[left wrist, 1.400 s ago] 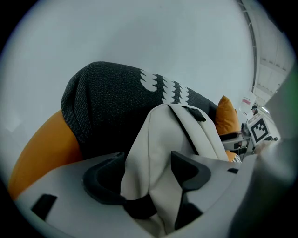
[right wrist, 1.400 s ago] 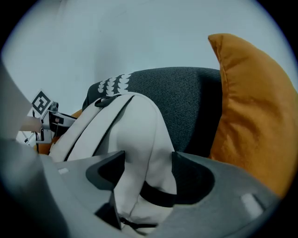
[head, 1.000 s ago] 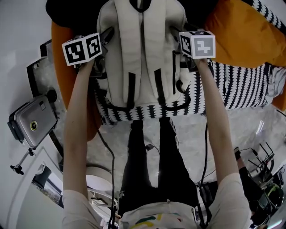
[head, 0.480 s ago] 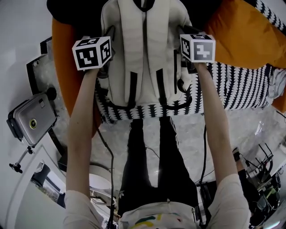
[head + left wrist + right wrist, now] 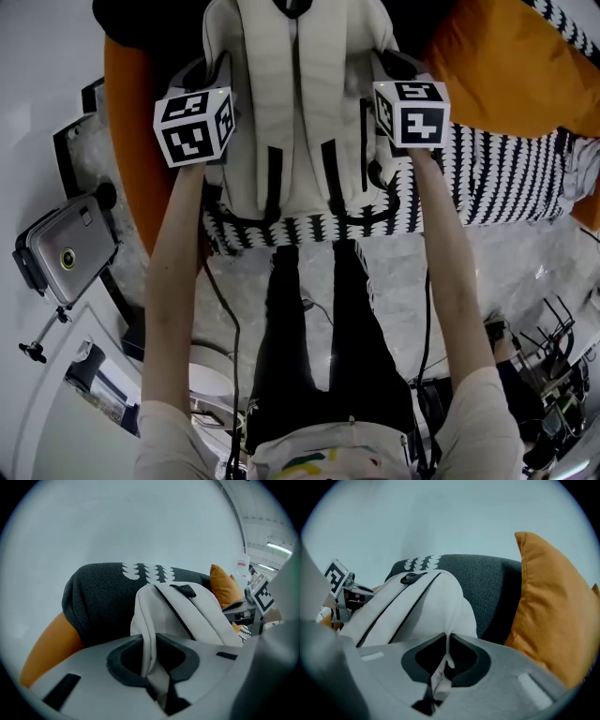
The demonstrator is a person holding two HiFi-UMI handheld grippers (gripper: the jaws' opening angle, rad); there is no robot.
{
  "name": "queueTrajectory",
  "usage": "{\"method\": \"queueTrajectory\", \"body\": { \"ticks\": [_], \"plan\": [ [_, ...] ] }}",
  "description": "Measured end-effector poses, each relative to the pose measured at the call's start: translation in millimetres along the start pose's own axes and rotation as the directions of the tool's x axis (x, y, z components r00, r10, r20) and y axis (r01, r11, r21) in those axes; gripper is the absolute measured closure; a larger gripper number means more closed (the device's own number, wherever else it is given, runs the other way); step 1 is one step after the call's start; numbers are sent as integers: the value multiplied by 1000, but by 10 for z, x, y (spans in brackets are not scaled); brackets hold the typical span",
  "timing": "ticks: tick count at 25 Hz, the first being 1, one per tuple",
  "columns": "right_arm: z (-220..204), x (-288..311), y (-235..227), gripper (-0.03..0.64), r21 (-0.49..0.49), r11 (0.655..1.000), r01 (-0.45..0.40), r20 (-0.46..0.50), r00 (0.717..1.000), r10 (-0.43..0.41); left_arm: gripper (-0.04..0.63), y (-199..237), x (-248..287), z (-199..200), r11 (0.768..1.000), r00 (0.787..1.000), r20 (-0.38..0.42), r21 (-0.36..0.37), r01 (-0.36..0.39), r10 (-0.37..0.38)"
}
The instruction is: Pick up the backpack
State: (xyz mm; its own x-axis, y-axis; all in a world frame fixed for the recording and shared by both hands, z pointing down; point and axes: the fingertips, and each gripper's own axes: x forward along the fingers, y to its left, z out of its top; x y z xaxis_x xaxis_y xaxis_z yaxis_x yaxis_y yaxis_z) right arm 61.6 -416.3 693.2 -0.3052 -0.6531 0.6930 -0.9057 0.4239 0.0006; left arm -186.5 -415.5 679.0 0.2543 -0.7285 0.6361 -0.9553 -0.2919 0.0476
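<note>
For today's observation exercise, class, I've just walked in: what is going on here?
A person holds a gripper in each hand, one at each side of a pale cream fabric backpack lying on a black-and-white patterned throw. The left gripper and the right gripper are each closing their fingers on a pinched fold of the backpack's fabric. It is not yet lifted clear.

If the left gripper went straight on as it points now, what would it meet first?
The backpack: the left gripper has a fold of its white fabric between its closing jaws, and the bag's body lies directly ahead. A dark cushion seems farther back.
</note>
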Motion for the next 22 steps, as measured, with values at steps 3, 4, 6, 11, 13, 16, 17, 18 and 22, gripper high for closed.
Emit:
{"method": "queueTrajectory", "body": {
  "ticks": [3,4,6,11,13,16,17,18,22],
  "plan": [
    [38,-117,46,589,-19,1000,7,40,999,-6,540,-12,-97,30,1000,1000,24,-9,-13,14],
    [57,-161,59,589,-22,1000,9,56,998,-7,541,-18,-139,45,1000,999,36,-13,-19,20],
    [105,-261,89,589,-38,999,19,91,996,-15,543,-33,-244,90,999,997,63,-20,-30,31],
    [210,-597,107,591,-69,996,59,174,984,-47,548,-185,-560,260,996,986,158,69,-60,48],
    [228,-725,137,591,-77,995,68,196,979,-52,548,-245,-707,282,993,980,191,91,-69,51],
    [318,-946,251,591,-97,992,83,234,971,-58,549,-278,-968,343,994,970,234,78,-80,60],
    [340,-1016,276,591,-99,991,86,245,968,-59,549,-295,-1045,362,994,968,245,72,-82,62],
    [357,-1081,292,591,-97,992,86,256,965,-59,549,-320,-1112,379,994,965,256,71,-83,63],
    [394,-1321,311,592,-65,994,84,299,952,-61,548,-445,-1333,418,989,951,298,97,-111,78]
  ]
}}
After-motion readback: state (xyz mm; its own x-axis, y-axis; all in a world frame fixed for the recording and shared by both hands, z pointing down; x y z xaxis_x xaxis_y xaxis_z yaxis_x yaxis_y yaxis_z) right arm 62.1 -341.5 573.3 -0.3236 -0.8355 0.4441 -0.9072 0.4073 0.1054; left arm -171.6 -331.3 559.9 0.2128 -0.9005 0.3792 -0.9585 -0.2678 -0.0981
